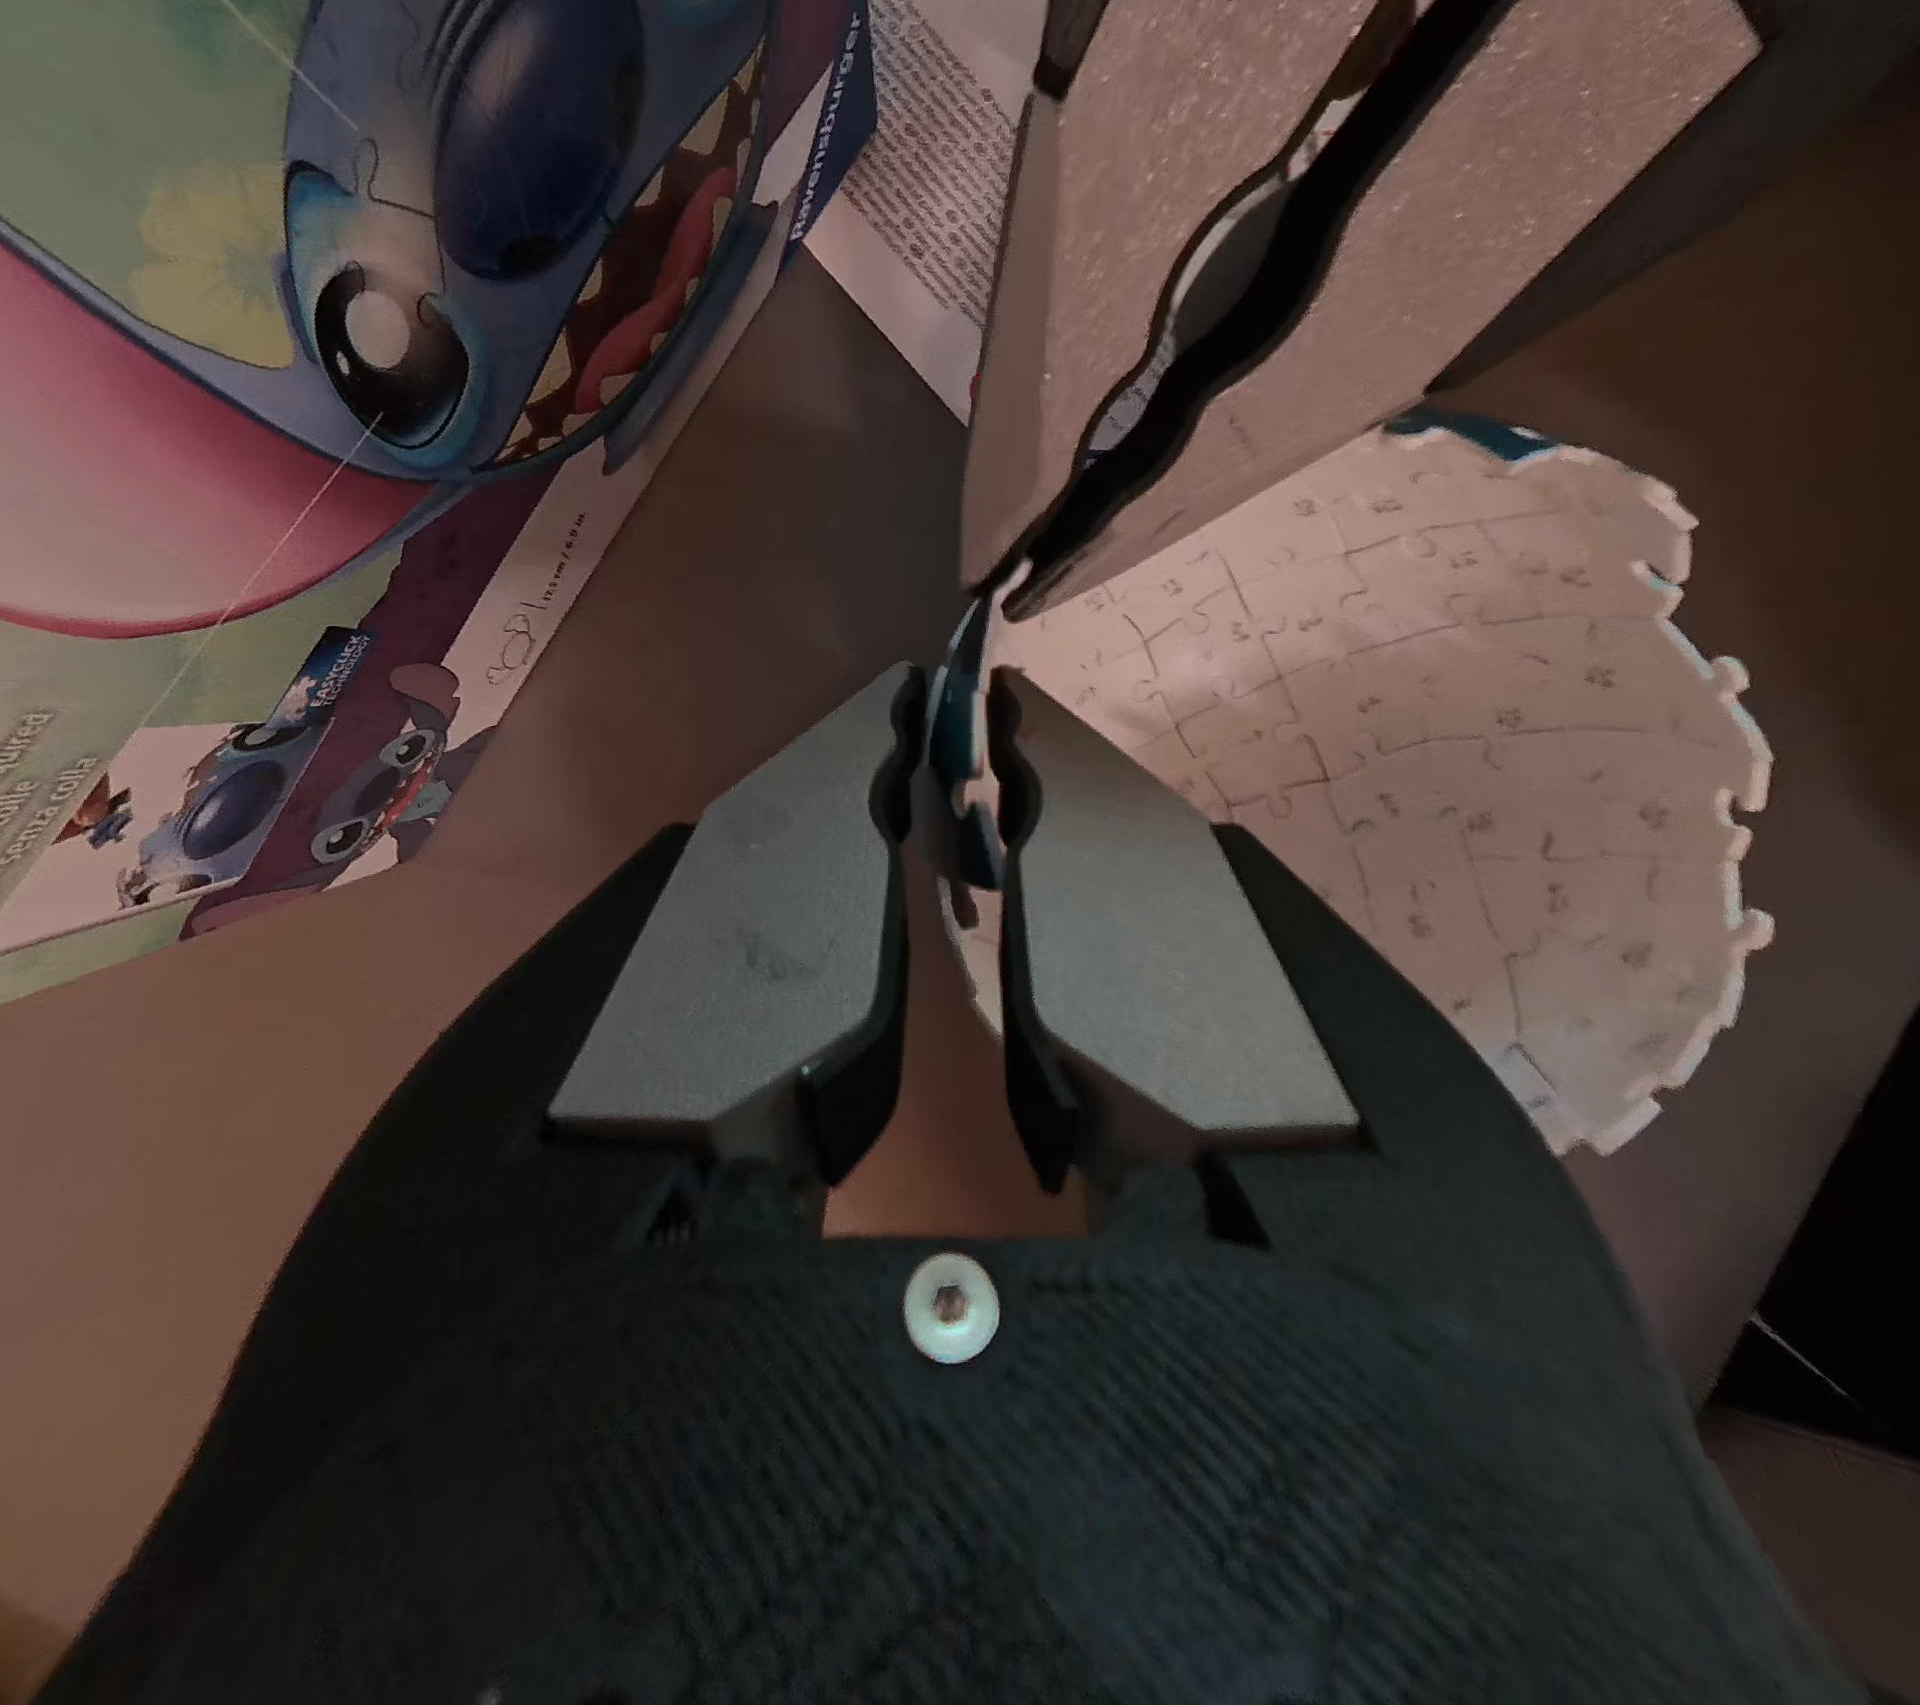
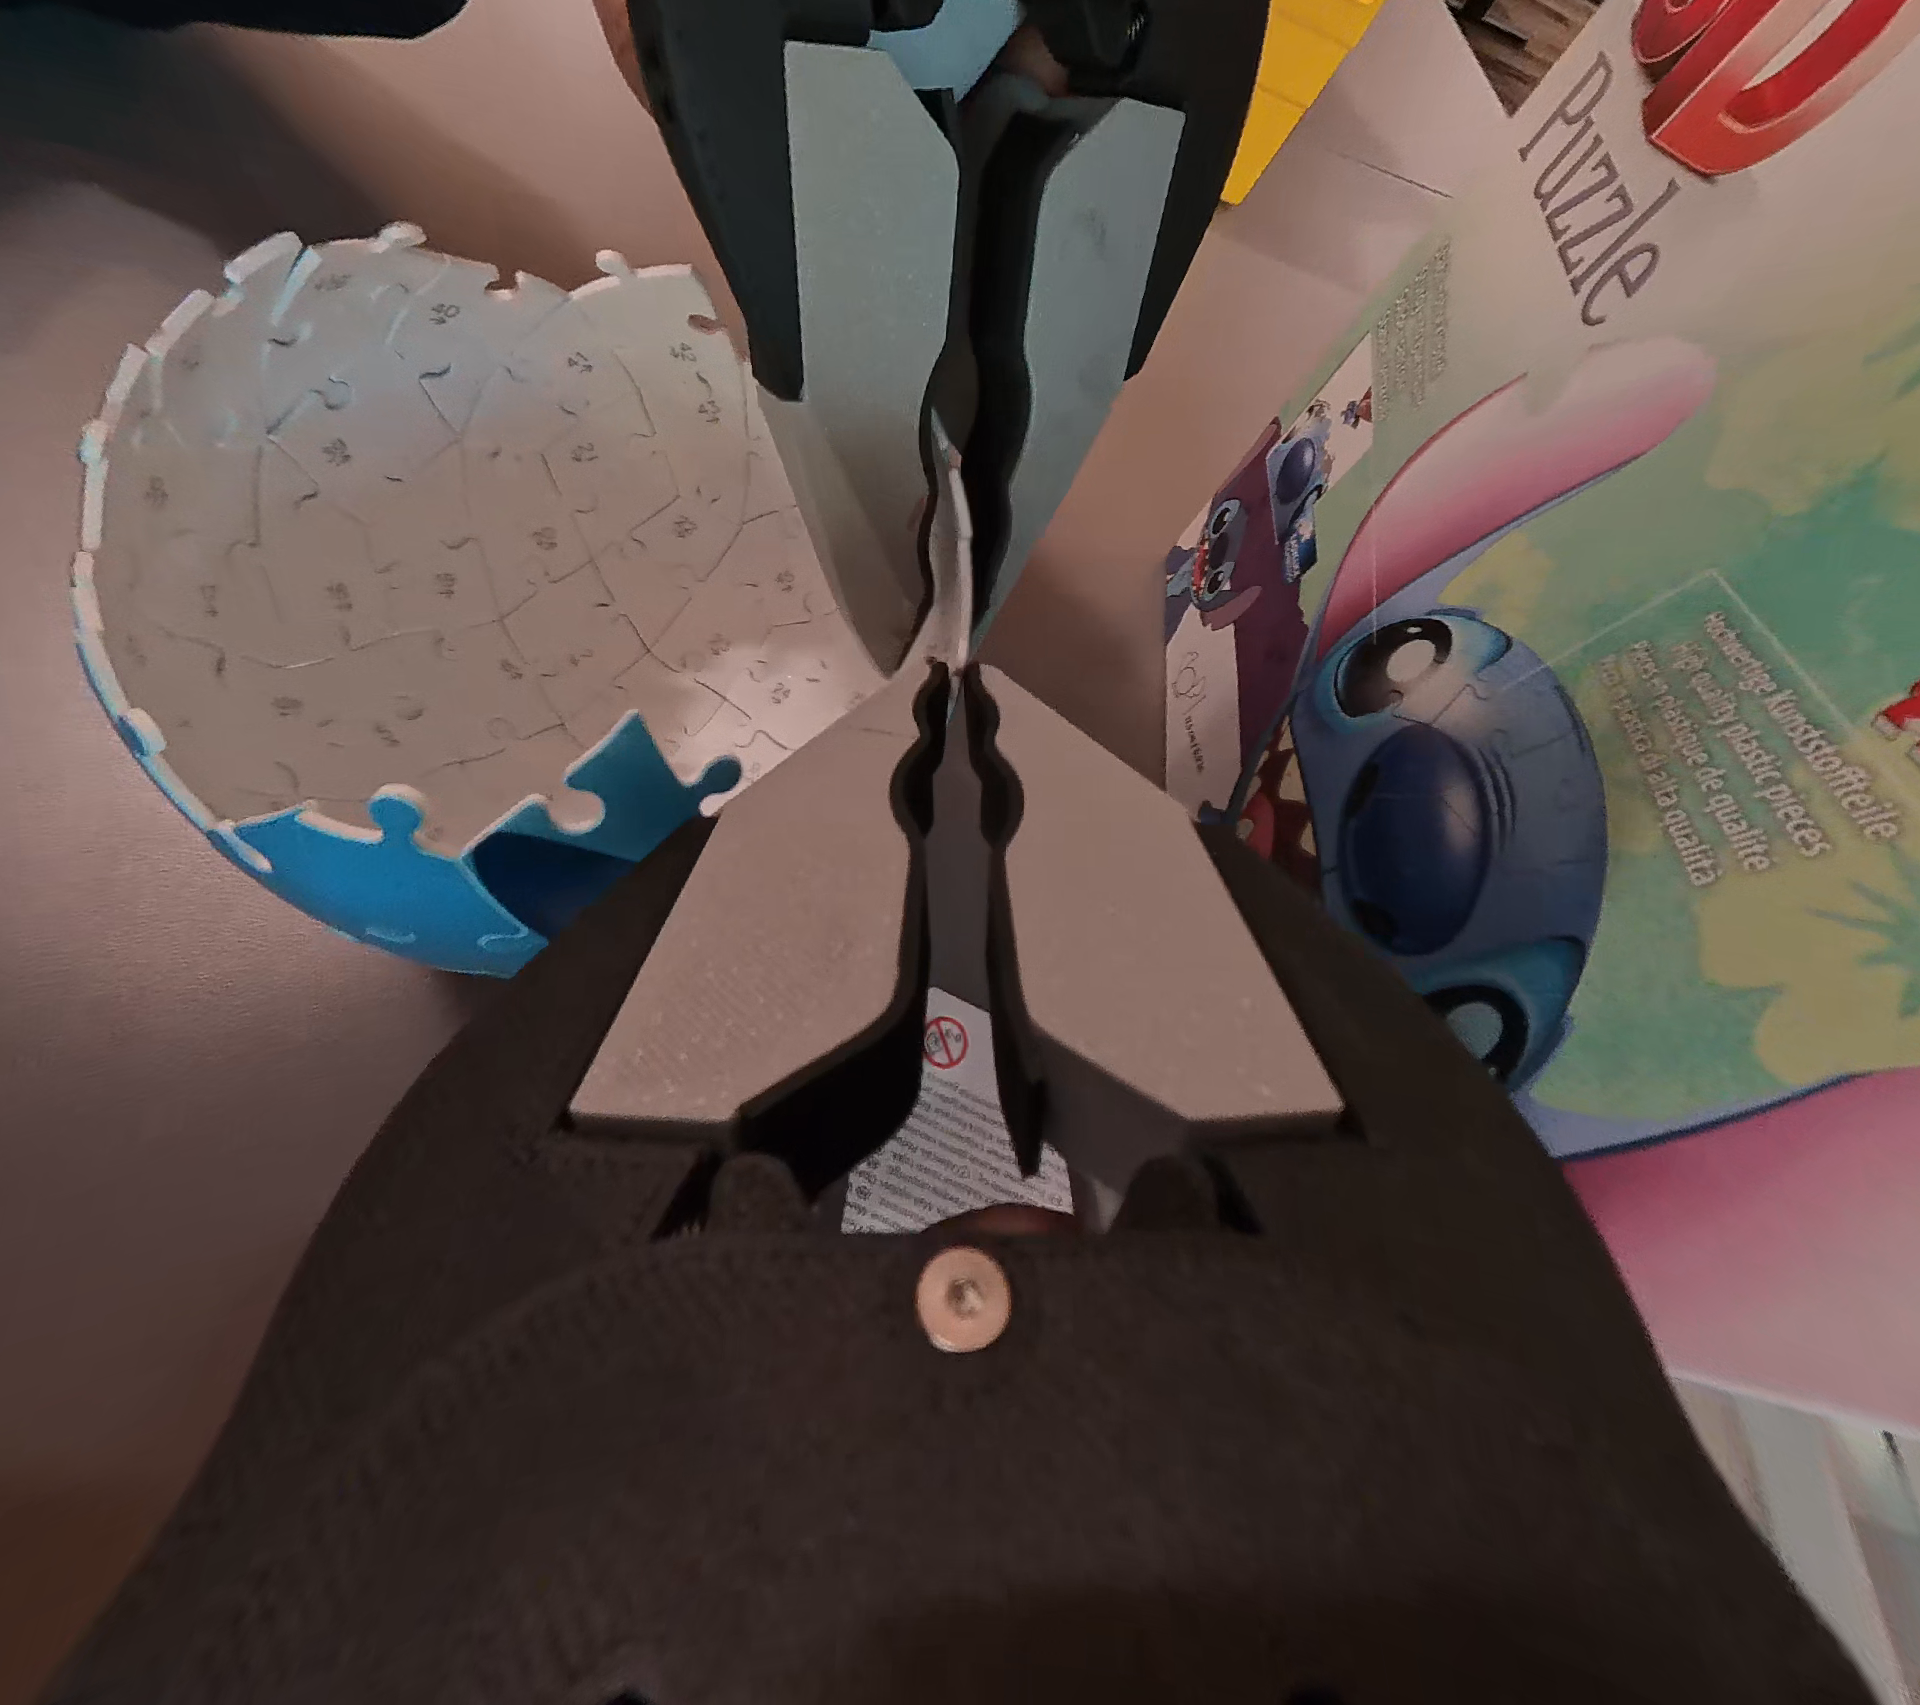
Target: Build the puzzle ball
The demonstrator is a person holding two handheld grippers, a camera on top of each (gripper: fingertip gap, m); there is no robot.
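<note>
Both tongs are meeting tip to tip above the tabletop (image 2: pixel 260 1084). The left tongs (image 1: pixel 958 699) are pinching a loose puzzle piece (image 1: pixel 951 751). The right tongs (image 2: pixel 956 684) are nearly closed at its far end, though I cannot tell whether they are gripping. The half-built ball (image 2: pixel 416 533) is lying just beside them. A careless handover could be dropping or twisting the piece.

The half-built puzzle ball (image 2: pixel 416 575) sits at the left of the right wrist view. It looks like a bowl, white inside with small marks, blue outside, with bumpy edges. One small piece (image 1: pixel 961 751), blue and white, is pinched at the middle of the left wrist view.
</note>
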